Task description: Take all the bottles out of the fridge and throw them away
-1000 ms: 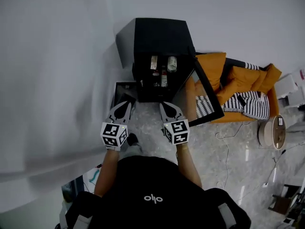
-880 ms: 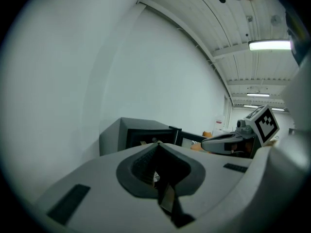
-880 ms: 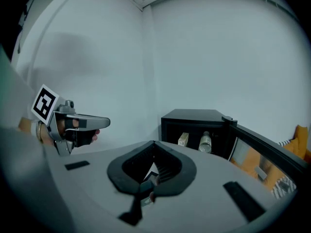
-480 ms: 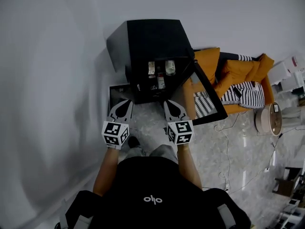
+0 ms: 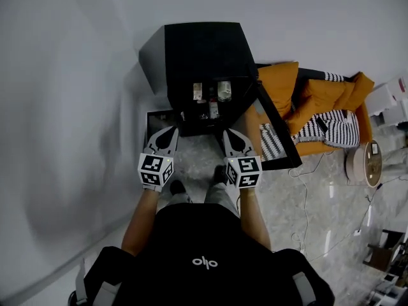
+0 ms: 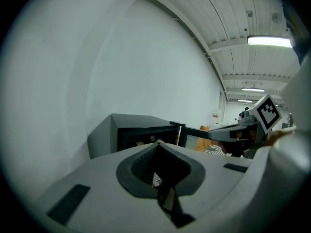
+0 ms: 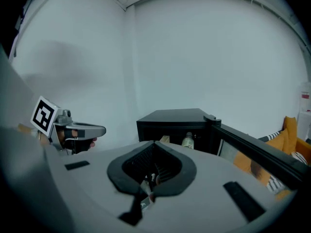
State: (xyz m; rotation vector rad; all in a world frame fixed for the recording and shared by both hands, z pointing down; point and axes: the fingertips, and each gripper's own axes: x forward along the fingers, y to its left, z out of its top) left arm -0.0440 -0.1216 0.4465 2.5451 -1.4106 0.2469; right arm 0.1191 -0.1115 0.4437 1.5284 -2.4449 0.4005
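Note:
A small black fridge (image 5: pixel 203 50) stands against the white wall with its glass door (image 5: pixel 276 129) swung open to the right. Several bottles (image 5: pixel 223 91) stand on its shelves; one bottle (image 7: pixel 188 141) shows in the right gripper view. My left gripper (image 5: pixel 167 131) and right gripper (image 5: pixel 232 134) are held side by side just in front of the fridge opening, both shut and empty. In the left gripper view the fridge (image 6: pixel 138 132) lies straight ahead, beyond the shut jaws.
A black bin (image 5: pixel 158 119) sits on the floor left of the fridge. An orange seat with striped cushions (image 5: pixel 319 116) stands behind the open door. A round white unit (image 5: pixel 363 163) and cables lie on the marble floor at right.
Both grippers have moved forward toward the fridge, which now sits closer and more centred in the head view. The jaws stayed shut.

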